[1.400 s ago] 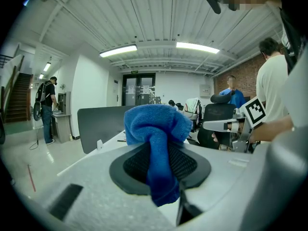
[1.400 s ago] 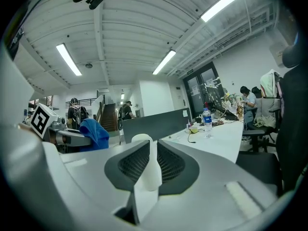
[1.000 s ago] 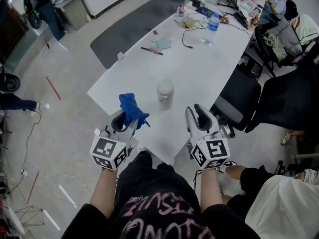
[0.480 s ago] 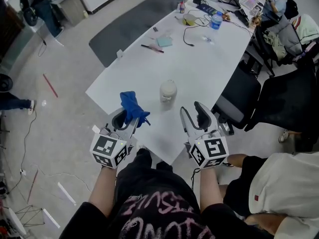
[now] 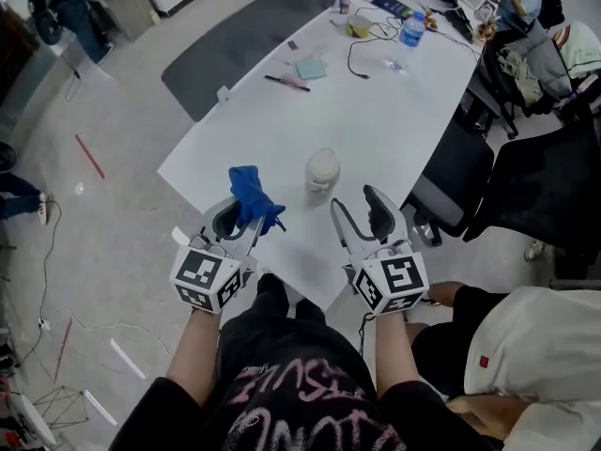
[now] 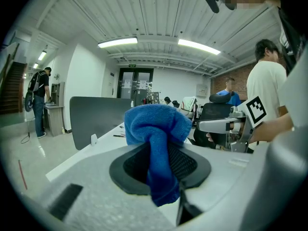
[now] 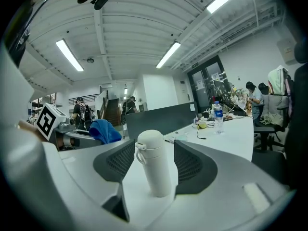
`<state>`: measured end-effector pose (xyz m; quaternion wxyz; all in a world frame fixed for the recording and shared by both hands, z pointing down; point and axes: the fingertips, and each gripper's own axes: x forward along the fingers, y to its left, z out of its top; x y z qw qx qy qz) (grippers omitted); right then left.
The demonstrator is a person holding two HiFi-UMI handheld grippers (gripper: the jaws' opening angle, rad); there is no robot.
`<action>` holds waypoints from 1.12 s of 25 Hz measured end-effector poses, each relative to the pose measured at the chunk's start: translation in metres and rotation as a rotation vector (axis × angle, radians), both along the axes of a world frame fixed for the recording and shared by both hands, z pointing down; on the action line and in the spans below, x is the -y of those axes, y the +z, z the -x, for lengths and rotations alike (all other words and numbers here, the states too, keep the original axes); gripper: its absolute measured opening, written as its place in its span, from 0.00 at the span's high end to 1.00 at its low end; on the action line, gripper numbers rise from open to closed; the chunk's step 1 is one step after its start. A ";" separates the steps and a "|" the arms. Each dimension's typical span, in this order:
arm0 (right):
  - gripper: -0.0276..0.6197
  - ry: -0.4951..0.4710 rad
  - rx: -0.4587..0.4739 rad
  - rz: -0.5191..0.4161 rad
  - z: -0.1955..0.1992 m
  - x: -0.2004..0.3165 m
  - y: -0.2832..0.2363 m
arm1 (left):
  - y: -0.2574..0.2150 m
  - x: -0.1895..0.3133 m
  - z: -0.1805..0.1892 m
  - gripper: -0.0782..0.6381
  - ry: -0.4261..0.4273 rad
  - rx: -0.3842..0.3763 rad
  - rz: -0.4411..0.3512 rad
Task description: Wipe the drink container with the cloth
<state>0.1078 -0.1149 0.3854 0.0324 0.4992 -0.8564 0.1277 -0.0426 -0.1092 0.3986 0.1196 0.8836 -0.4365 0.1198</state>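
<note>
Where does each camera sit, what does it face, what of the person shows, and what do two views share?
Head view: on the person's head, steeply down at the white table; left gripper, right gripper, forearms, shirt show.
Left gripper view: on the left gripper, along its jaws shut on the blue cloth.
Right gripper view: on the right gripper, towards the drink container beyond its empty jaws, which have just been opening.
Shared: each gripper view shows the other gripper.

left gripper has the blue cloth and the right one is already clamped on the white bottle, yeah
Not quite. The right gripper is not clamped on the bottle: its jaws have just been opening, with nothing between them, and the bottle stands free on the table ahead, as the head view shows. The left gripper does hold the cloth.
</note>
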 end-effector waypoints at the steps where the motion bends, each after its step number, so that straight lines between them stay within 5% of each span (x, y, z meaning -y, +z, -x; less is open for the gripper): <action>1: 0.56 -0.001 0.000 0.001 0.002 0.002 0.001 | 0.002 0.001 0.000 0.75 0.003 -0.001 0.003; 28: 0.42 -0.032 -0.024 0.050 0.045 0.048 0.017 | 0.035 0.037 0.017 0.75 0.022 -0.047 0.081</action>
